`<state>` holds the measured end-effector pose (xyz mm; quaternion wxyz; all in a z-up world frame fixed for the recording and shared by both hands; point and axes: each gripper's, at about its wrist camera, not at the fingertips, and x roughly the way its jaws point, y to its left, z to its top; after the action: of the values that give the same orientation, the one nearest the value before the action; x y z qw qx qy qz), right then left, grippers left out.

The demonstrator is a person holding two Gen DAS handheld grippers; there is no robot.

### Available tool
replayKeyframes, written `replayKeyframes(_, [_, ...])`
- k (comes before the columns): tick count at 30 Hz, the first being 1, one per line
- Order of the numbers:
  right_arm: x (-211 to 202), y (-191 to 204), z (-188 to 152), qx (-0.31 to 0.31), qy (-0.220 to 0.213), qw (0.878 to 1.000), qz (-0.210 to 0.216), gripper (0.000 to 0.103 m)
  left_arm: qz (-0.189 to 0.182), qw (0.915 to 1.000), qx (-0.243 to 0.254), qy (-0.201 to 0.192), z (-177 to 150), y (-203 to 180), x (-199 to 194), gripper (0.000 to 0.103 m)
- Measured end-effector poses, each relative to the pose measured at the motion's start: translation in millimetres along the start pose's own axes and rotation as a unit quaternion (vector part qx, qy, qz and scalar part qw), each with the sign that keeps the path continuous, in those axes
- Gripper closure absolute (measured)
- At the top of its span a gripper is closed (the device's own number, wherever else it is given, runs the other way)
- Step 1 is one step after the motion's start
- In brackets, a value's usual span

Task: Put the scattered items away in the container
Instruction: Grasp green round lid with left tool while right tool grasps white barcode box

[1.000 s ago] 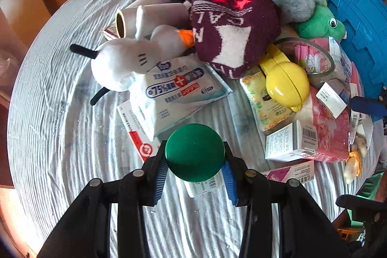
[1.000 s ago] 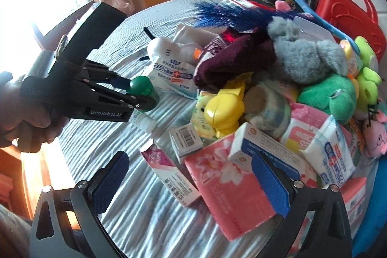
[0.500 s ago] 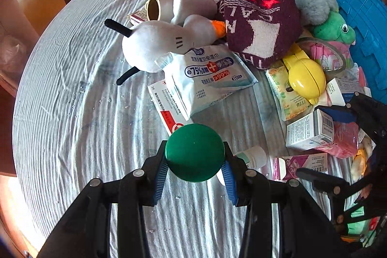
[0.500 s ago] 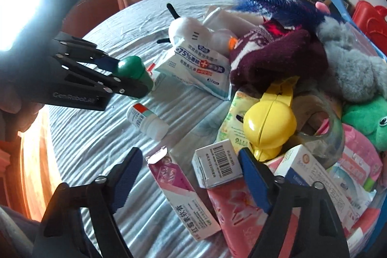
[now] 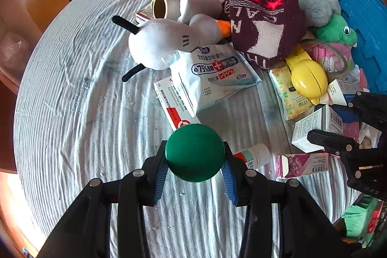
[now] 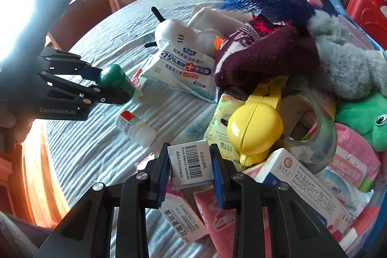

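Note:
My left gripper (image 5: 194,172) is shut on a green bottle (image 5: 195,152) and holds it above the table; both show at left in the right wrist view, gripper (image 6: 106,86), bottle (image 6: 117,80). My right gripper (image 6: 189,175) is shut on a small white barcode box (image 6: 191,167), among the pile; the box also shows in the left wrist view (image 5: 316,126). A blue crate (image 5: 365,25) stands at the far right. Scattered items include a wet-wipes pack (image 5: 212,76), a white plush (image 5: 162,42), a yellow clip (image 6: 256,127) and a small white bottle (image 6: 135,128).
A maroon knitted hat (image 5: 263,25), a grey plush (image 6: 346,55), a green frog plush (image 5: 336,30), a tape roll (image 6: 312,127), a pink carton (image 5: 302,165), a red basket (image 6: 367,13) and several medicine boxes crowd the round table (image 5: 72,113).
My right gripper moved forward and closed on the white barcode box. My left gripper drew back and up with the green bottle; the small white bottle now shows beneath it.

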<state>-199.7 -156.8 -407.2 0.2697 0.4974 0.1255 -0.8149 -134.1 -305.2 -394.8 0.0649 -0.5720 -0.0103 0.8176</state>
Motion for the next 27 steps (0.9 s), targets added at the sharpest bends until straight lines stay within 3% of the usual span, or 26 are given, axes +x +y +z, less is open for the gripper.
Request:
replayKeyframes(13, [-61,-5,8,0.014,-0.045,0.999,-0.016,0.073,0.004,0.9994,0.008,-0.033,13,-16,-32,0.063])
replayKeyframes(27, [-155,-20,-5,0.061,-0.079,0.993,-0.066,0.073,0.025,0.9958,0.023,-0.085,31,-43,-105,0.063])
